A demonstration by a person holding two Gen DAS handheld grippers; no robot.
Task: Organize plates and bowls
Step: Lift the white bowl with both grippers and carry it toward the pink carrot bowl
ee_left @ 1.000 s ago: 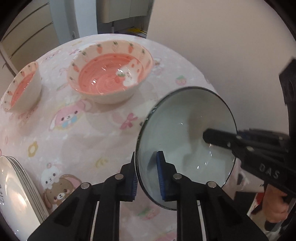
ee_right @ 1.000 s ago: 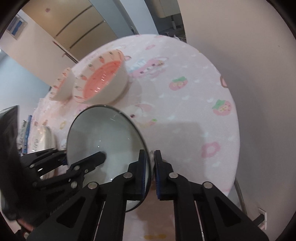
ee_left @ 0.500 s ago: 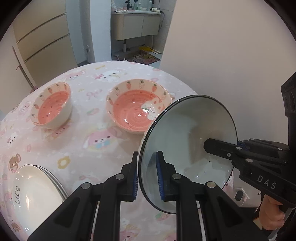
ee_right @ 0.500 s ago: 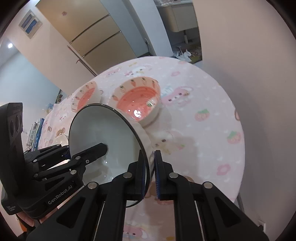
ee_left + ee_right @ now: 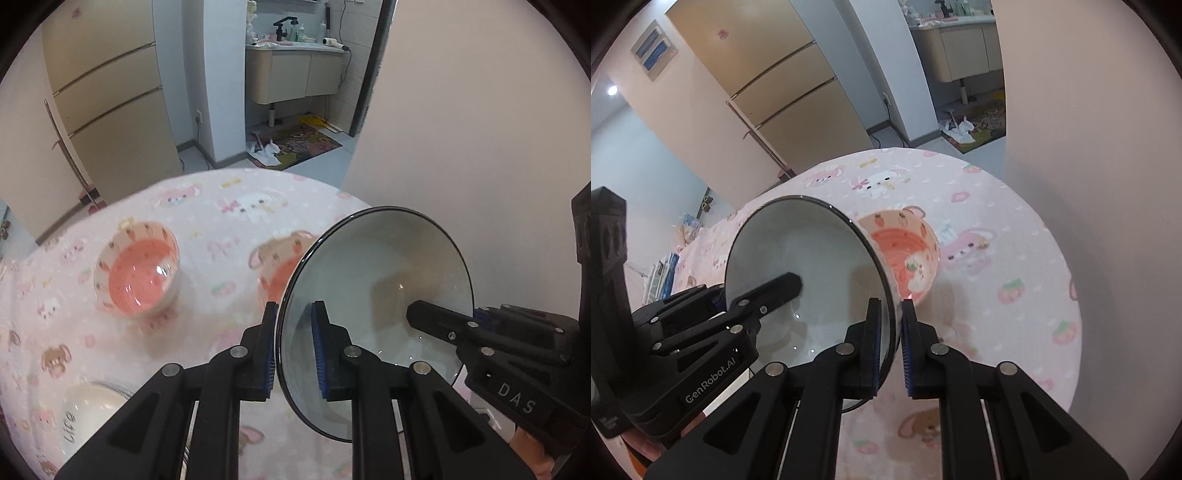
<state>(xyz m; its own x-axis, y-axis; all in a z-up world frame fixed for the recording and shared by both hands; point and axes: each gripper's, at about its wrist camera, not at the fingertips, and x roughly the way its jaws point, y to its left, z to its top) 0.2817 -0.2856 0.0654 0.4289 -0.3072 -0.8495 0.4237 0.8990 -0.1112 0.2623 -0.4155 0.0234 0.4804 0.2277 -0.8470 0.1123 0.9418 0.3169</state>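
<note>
A grey-white bowl (image 5: 376, 280) with a dark rim hangs tilted above the table, held from two sides. My left gripper (image 5: 294, 314) is shut on its near rim, one pad inside and one outside. My right gripper (image 5: 890, 307) is shut on the opposite rim of the same bowl (image 5: 805, 258). In the left wrist view a finger (image 5: 436, 325) of the right gripper lies inside the bowl. A large pink bowl (image 5: 908, 251) sits on the table, half hidden behind the held bowl. A smaller pink bowl (image 5: 138, 269) stands further left.
The round table (image 5: 1015, 258) has a pink cartoon cloth. A stack of white plates (image 5: 88, 410) lies near its front left edge. A plain wall (image 5: 461, 129) rises close on the right. A fridge (image 5: 783, 88) and a bathroom doorway are beyond.
Both grippers have risen with the grey bowl held between them. The table and pink bowls now look farther below, and more of the room behind shows.
</note>
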